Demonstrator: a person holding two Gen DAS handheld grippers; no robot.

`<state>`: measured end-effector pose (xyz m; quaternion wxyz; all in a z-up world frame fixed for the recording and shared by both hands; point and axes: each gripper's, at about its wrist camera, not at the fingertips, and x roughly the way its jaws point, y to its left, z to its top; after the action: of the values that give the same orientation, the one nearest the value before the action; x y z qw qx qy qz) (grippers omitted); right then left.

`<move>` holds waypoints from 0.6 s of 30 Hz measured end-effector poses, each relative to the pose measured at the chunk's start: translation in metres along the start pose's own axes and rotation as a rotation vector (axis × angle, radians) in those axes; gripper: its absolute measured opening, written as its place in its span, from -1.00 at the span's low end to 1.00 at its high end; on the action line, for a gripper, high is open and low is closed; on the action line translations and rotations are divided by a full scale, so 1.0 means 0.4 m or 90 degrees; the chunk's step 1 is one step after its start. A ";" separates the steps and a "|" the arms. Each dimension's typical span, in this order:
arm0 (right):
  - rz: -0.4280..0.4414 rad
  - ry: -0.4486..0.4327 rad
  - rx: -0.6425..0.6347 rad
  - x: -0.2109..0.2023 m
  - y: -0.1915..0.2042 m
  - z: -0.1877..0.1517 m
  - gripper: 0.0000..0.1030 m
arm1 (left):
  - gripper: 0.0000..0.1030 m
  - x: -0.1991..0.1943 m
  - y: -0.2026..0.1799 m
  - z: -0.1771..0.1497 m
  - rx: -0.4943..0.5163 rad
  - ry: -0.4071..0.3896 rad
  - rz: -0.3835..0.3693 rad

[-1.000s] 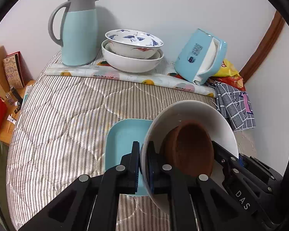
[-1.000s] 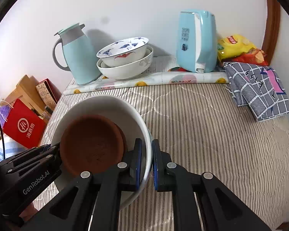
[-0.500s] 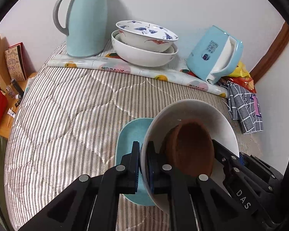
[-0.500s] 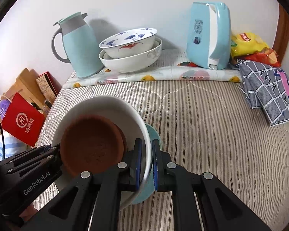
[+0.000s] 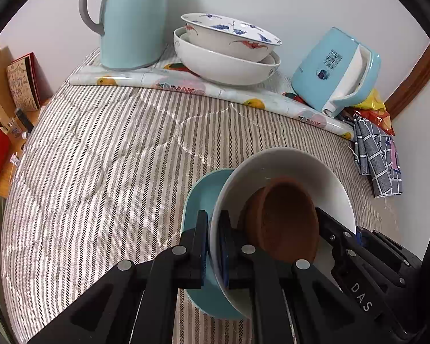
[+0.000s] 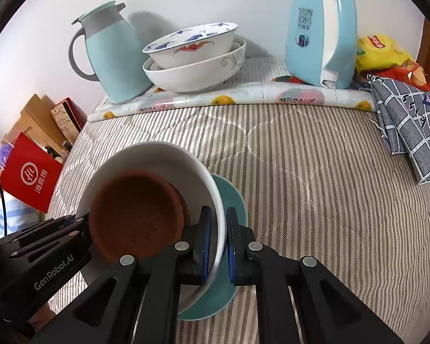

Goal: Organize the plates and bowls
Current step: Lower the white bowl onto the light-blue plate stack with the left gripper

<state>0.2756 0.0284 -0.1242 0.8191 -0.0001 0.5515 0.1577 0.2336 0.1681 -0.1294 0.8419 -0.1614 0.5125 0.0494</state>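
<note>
A white bowl (image 5: 295, 166) with a small brown bowl (image 5: 286, 218) inside it is held between both grippers. My left gripper (image 5: 213, 243) is shut on its left rim. My right gripper (image 6: 218, 243) is shut on its right rim, white bowl (image 6: 157, 154) and brown bowl (image 6: 137, 215) in view. The white bowl hangs just over a teal plate (image 5: 197, 200), also in the right wrist view (image 6: 232, 200), on the striped quilt. Two stacked bowls (image 5: 226, 48) stand at the back, the upper one painted blue and red.
A teal jug (image 5: 131, 20) stands at the back left and a blue kettle (image 5: 335, 68) at the back right, on a fruit-print mat (image 5: 186, 84). A checked cloth (image 6: 410, 120) and snack bags (image 6: 381, 54) lie at the right. Boxes and a red bag (image 6: 28, 175) sit beyond the left edge.
Both grippers have carried the white bowl forward toward the back of the bed and down over the teal plate. The grip has not changed.
</note>
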 end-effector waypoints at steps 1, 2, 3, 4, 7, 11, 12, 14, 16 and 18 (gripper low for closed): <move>0.000 0.002 0.000 0.003 0.000 0.000 -0.81 | -0.84 0.004 0.001 0.001 0.000 0.002 0.000; 0.000 0.004 0.000 0.008 0.000 0.000 -0.81 | -0.84 0.008 0.001 0.001 0.001 0.004 0.001; -0.001 0.006 -0.002 0.012 -0.001 -0.001 -0.81 | -0.84 0.014 0.001 0.002 0.002 0.006 0.003; -0.002 0.008 -0.002 0.016 0.000 0.000 -0.81 | -0.84 0.017 0.002 0.002 0.002 0.008 0.005; 0.002 0.015 -0.001 0.030 -0.001 -0.001 -0.81 | -0.84 0.027 0.004 0.004 0.002 0.012 0.011; 0.003 0.028 -0.004 0.054 -0.002 -0.005 -0.81 | -0.84 0.047 0.015 0.003 -0.003 0.023 0.011; 0.004 0.028 -0.005 0.059 -0.003 -0.007 -0.81 | -0.83 0.049 0.016 0.003 -0.003 0.022 0.007; 0.007 0.025 -0.003 0.062 -0.006 -0.007 -0.81 | -0.83 0.049 0.014 0.003 0.001 0.022 0.010; 0.010 0.025 -0.004 0.063 -0.007 -0.006 -0.80 | -0.83 0.049 0.011 0.003 0.005 0.020 0.012; 0.012 0.024 -0.008 0.064 -0.007 -0.007 -0.80 | -0.83 0.049 0.013 0.003 0.002 0.020 0.009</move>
<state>0.2825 0.0317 -0.1488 0.8069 -0.0031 0.5661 0.1689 0.2425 0.1718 -0.1475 0.8338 -0.1572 0.5268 0.0516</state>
